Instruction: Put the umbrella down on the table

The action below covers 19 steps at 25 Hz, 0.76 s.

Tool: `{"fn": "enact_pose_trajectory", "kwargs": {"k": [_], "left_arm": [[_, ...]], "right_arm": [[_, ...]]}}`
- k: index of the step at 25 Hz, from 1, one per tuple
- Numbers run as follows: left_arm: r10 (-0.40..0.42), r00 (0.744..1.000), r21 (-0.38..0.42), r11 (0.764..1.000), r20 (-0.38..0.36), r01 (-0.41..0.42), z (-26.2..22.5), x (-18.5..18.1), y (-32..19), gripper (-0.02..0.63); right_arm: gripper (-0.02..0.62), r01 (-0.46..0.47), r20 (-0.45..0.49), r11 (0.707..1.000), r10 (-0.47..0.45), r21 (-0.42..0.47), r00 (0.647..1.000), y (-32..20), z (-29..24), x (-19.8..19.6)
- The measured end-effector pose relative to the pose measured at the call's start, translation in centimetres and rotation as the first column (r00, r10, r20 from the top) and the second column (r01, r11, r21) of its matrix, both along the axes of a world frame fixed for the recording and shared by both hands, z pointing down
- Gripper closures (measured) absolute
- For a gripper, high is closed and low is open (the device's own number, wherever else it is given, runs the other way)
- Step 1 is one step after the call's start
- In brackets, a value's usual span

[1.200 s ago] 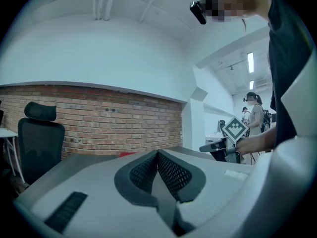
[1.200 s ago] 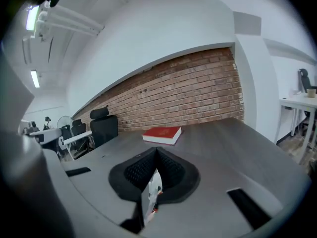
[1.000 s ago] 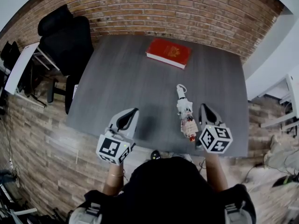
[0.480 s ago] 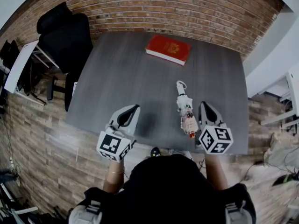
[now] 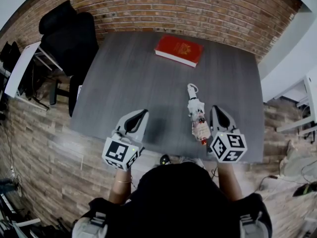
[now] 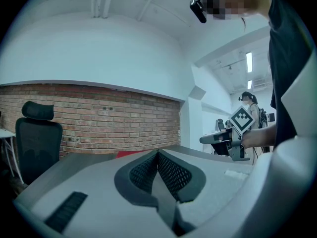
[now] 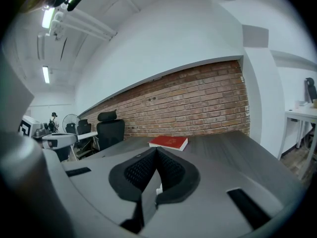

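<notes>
The folded umbrella (image 5: 196,114), white with a reddish patterned end, lies lengthwise on the grey table (image 5: 129,73) near its front edge. My right gripper (image 5: 215,110) hovers just right of it, apart from it, with its jaws shut on nothing (image 7: 157,150). My left gripper (image 5: 142,114) is at the front left of the table, well away from the umbrella, its pads also pressed together and empty (image 6: 158,152). Neither gripper view shows the umbrella clearly.
A red book (image 5: 179,49) lies at the table's far side, near the brick wall. A black office chair (image 5: 69,38) and a white desk (image 5: 22,68) stand left of the table. Another white desk (image 5: 309,98) is at the right.
</notes>
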State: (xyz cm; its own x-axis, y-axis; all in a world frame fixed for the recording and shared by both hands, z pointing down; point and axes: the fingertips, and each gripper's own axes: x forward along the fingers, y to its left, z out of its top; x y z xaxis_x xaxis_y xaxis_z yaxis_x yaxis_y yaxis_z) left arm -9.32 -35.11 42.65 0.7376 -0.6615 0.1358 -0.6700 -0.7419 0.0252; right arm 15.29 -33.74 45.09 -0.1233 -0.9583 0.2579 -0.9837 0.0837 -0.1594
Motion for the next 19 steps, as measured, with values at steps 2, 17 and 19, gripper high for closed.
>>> {"fn": "enact_pose_trajectory", "kwargs": {"k": [2, 17, 19], "left_arm": [[0.000, 1.000, 0.001, 1.000, -0.002, 0.000, -0.03, 0.00, 0.03, 0.603], [-0.012, 1.000, -0.021, 1.000, 0.008, 0.013, 0.53, -0.31, 0.02, 0.603], [-0.014, 1.000, -0.020, 1.000, 0.007, 0.014, 0.49, -0.32, -0.04, 0.603]], "right_arm": [[0.600, 0.003, -0.005, 1.000, -0.003, 0.002, 1.000, 0.02, -0.07, -0.08], [0.600, 0.009, -0.022, 1.000, -0.009, 0.011, 1.000, -0.09, -0.30, -0.28], [0.600, 0.010, -0.025, 1.000, -0.010, 0.012, 1.000, -0.15, -0.36, -0.33]]}}
